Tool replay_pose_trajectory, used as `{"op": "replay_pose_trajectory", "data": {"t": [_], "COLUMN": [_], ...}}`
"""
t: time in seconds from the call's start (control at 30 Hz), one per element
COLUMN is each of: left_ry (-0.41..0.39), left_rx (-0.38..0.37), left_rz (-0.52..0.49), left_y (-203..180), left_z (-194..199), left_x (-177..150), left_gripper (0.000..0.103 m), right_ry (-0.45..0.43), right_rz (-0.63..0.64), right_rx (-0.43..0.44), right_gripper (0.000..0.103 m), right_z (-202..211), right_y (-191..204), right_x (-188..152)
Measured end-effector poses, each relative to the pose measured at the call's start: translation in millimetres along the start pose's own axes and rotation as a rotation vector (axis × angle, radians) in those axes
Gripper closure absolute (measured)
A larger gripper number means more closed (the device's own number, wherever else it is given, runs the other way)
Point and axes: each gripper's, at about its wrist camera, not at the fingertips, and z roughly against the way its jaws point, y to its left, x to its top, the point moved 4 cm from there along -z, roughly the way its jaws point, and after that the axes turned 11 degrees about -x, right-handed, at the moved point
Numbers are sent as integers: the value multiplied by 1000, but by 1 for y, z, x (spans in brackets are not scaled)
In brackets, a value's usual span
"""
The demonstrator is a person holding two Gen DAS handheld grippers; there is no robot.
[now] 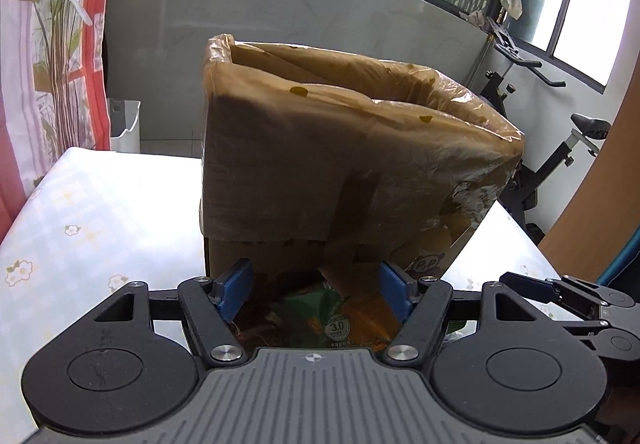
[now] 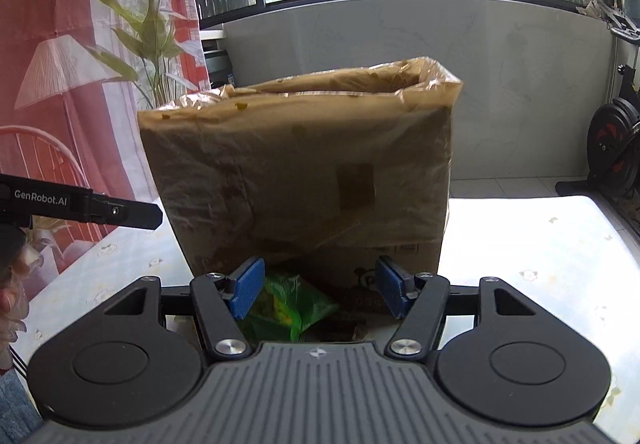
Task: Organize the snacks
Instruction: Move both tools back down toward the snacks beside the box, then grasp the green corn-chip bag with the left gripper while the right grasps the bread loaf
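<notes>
**Both grippers open, snacks not yet boxed**

Left gripper (image 1: 316,294) hovers with its blue pads spread apart, gripping nothing; below it, at the foot of the lined cardboard box (image 1: 340,164), lie snack packets (image 1: 344,316), one dark green and one orange. The right gripper (image 2: 316,290) is likewise spread wide and empty, with a bright green snack bag (image 2: 286,304) on the tablecloth (image 2: 540,264) just in front of the same box. Nothing shows whether the box holds any snacks; its inside is hidden from both views. By my judgement the task is early: several packets lie outside, each needing a grasp and a lift over the box's high rim.
</notes>
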Motion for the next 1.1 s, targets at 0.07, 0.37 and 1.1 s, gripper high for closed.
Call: {"op": "replay_pose_trajectory", "data": {"t": [0.07,0.37,1.1], "left_ry": [18,82,145], "left_rx": [-18,-17,9], "left_rz": [19,68,113], "left_y": [1,-16,-14], "left_z": [-9,-53,-83], "left_x": [-3,-13,-31], "left_gripper": [27,21,29], "right_ry": [49,163,206], "right_rz": [0,-35,-68], "right_rx": [18,-20,4], "right_gripper": [36,35,35], "right_z": [-5,-16,-12], "right_y": [5,-10,-17], "right_x": [-17,-49,-65]}}
